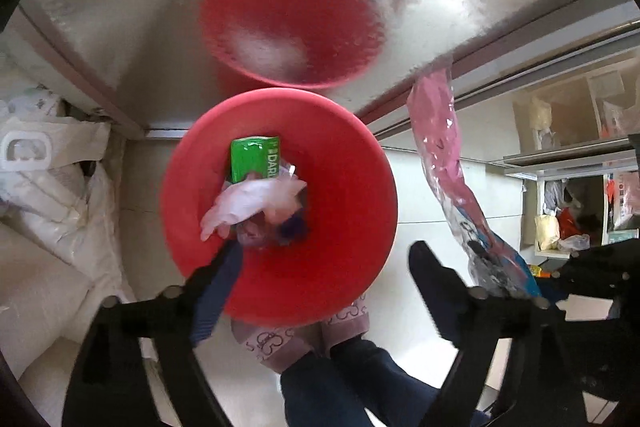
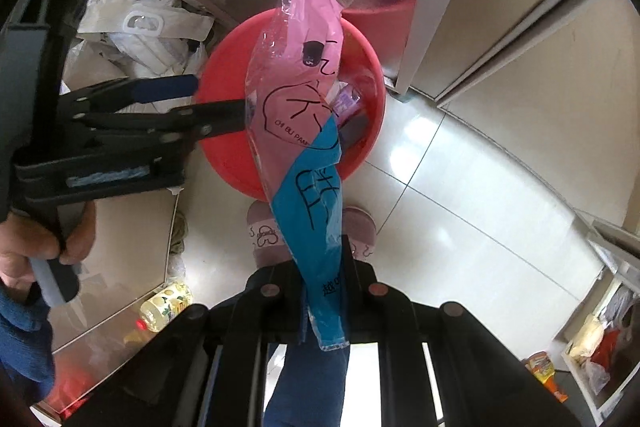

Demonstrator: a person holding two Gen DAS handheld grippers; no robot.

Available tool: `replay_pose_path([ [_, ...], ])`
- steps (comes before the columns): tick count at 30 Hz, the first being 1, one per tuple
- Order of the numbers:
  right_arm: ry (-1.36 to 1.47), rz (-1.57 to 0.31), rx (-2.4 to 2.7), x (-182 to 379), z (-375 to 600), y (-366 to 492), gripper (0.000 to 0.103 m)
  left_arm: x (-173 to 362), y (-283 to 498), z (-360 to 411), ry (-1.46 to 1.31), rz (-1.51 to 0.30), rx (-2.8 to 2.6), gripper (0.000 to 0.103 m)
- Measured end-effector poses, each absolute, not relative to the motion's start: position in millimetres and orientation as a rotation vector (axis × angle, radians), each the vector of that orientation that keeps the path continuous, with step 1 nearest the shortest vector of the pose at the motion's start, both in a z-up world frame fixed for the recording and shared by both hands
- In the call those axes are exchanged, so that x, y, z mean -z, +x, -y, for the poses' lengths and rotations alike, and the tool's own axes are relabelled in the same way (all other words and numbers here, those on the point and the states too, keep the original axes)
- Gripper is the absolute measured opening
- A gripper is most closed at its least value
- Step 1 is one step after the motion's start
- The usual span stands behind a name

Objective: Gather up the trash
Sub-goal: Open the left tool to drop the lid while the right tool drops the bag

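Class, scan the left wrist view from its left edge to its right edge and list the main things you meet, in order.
White bags → red bin holding trash, including a green box → pink and blue wrapper → shelves.

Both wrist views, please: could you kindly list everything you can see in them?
red bin: one, on the pale tiled floor beside a metal cabinet
green box: one, in the bin
white crumpled plastic: one, in the bin
pink-and-blue wrapper: one, hanging above the bin
white bags: several, left of the bin
yellow bottle: one, on the floor
slippers: two, pinkish
left claw: open, over the bin
right claw: shut on the wrapper
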State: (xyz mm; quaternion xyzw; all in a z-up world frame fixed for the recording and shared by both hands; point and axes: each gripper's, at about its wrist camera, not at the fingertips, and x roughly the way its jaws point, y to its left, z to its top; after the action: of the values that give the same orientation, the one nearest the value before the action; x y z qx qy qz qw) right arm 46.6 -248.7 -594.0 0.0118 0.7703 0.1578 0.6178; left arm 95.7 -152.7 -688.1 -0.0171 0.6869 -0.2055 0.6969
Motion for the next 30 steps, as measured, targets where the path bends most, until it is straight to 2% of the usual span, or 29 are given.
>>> replay_pose_path([
  [12, -0.057, -1.784, -0.436, 601.1, 223.8, 68.9, 0.011, 648.2, 89.9, 122.8, 0.084, -1.545, 0.379, 0.085],
  [21, -0.122, -1.875, -0.472, 634.1, 207.5, 73.7, 0.011, 666.3, 85.2, 95.3, 0.12, -1.605, 0.277, 0.088],
  [30, -0.165, -1.863, -0.476, 633.2, 195.4, 74.2, 0.013, 673.6, 85.7, 82.8, 0.085, -1.635, 0.249, 0.089],
])
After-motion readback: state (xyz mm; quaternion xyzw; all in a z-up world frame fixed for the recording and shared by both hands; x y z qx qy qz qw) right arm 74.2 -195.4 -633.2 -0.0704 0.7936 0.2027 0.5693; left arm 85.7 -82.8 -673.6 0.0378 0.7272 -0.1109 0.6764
